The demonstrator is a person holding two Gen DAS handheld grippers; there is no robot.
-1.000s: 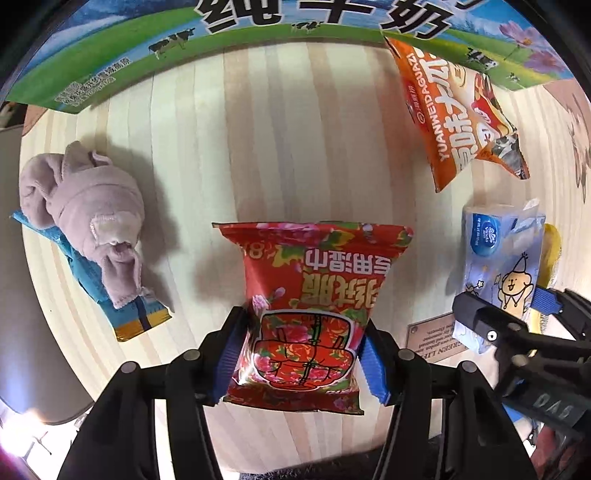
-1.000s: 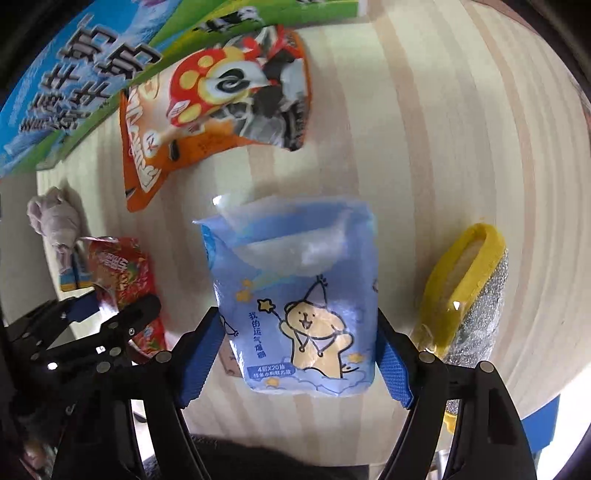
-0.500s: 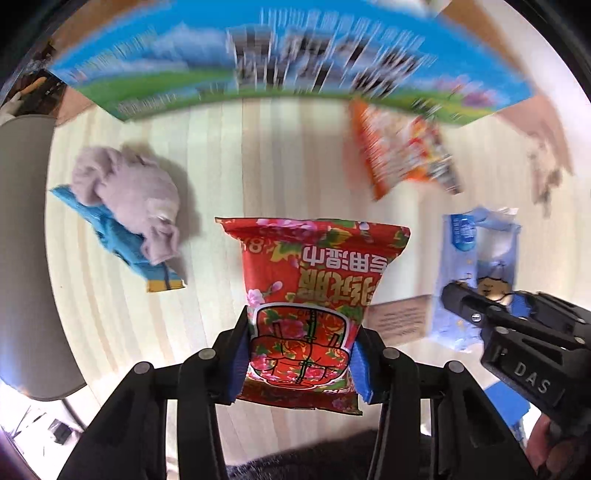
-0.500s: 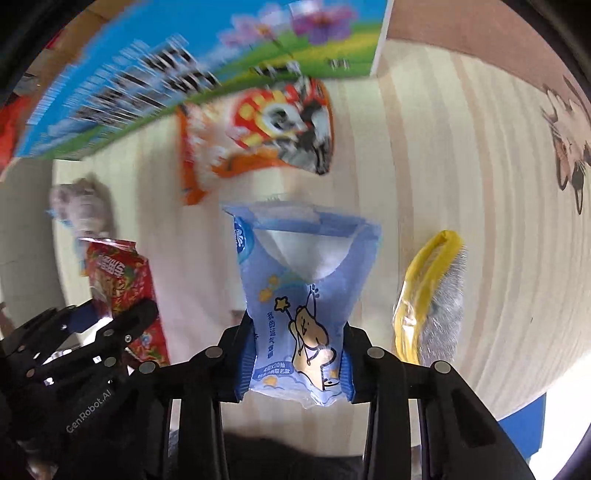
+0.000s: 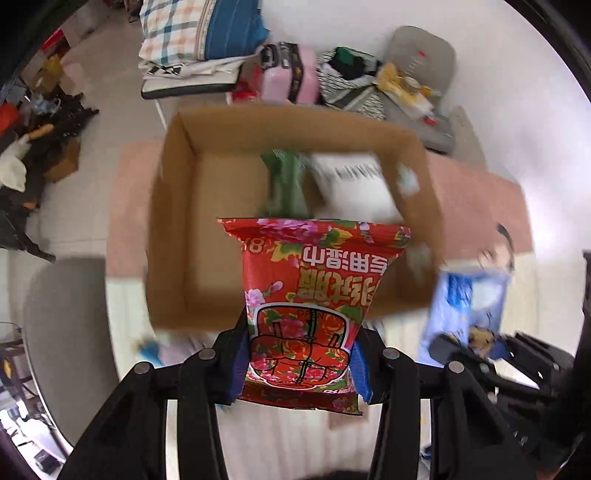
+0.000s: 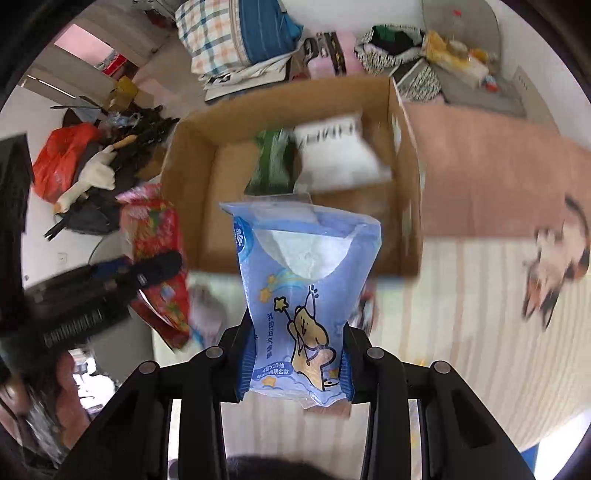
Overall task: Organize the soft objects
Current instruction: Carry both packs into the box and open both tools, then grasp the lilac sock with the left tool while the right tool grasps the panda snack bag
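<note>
My left gripper (image 5: 299,363) is shut on a red flowered wet-wipe pack (image 5: 314,295), held up in the air in front of an open cardboard box (image 5: 170,236). My right gripper (image 6: 295,363) is shut on a light-blue tissue pack (image 6: 306,288) with a cartoon bear, also lifted, before the same cardboard box (image 6: 188,206). Inside the box lie a green pack (image 5: 286,184) and a white pack (image 5: 354,184). The blue tissue pack (image 5: 469,306) shows at the right of the left wrist view, and the red pack (image 6: 155,236) at the left of the right wrist view.
The box stands on the pale wooden table (image 6: 461,302), beside a pink mat (image 6: 491,177). Beyond it the floor holds a plaid bundle (image 5: 192,29), a pink case (image 5: 291,74) and a grey chair (image 5: 421,59). A cat picture (image 6: 554,266) is at the right.
Both grippers closed on their packs and lifted them high off the table. The views swung from the tabletop up over the box's open top.
</note>
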